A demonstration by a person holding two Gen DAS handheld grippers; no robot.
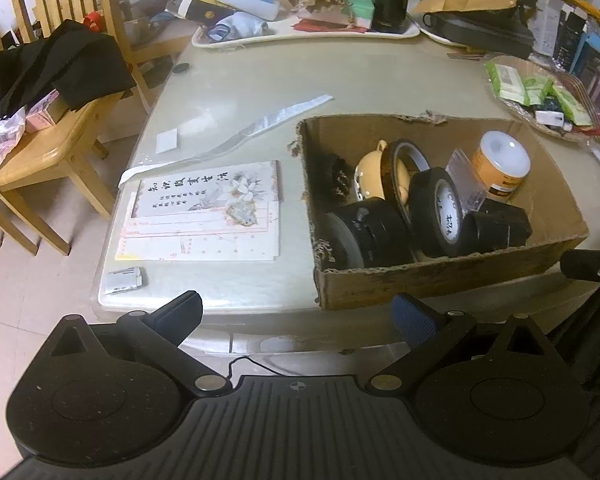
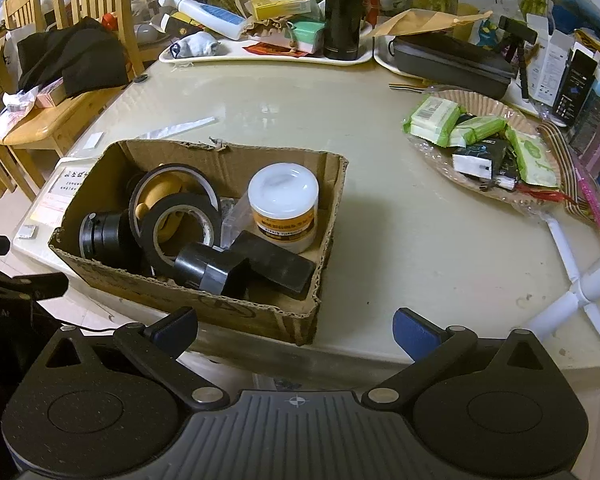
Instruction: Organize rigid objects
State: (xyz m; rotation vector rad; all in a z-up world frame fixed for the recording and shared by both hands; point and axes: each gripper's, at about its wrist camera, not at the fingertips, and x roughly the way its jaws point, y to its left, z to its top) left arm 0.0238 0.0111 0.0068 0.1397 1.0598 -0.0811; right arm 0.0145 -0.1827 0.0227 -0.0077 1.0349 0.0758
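Observation:
A torn cardboard box (image 1: 440, 280) (image 2: 204, 308) sits at the table's near edge. It holds rolls of black tape (image 1: 436, 212) (image 2: 176, 224), a white-lidded orange jar (image 1: 500, 164) (image 2: 284, 204), a yellow teapot (image 1: 370, 172), a black cylinder (image 1: 364, 236) (image 2: 104, 236) and a black block (image 1: 496, 226) (image 2: 272, 264). My left gripper (image 1: 296, 316) is open and empty, off the table's edge, left of the box front. My right gripper (image 2: 296, 328) is open and empty, just before the box's near right corner.
Printed cards (image 1: 204, 212) and a small foil packet (image 1: 124, 280) lie left of the box. A wicker plate of green packets (image 2: 480, 148) is at the right. Cluttered trays (image 2: 268, 50), a black flask (image 2: 342, 8) and a black case (image 2: 452, 64) line the back. Wooden chairs (image 1: 48, 92) stand left.

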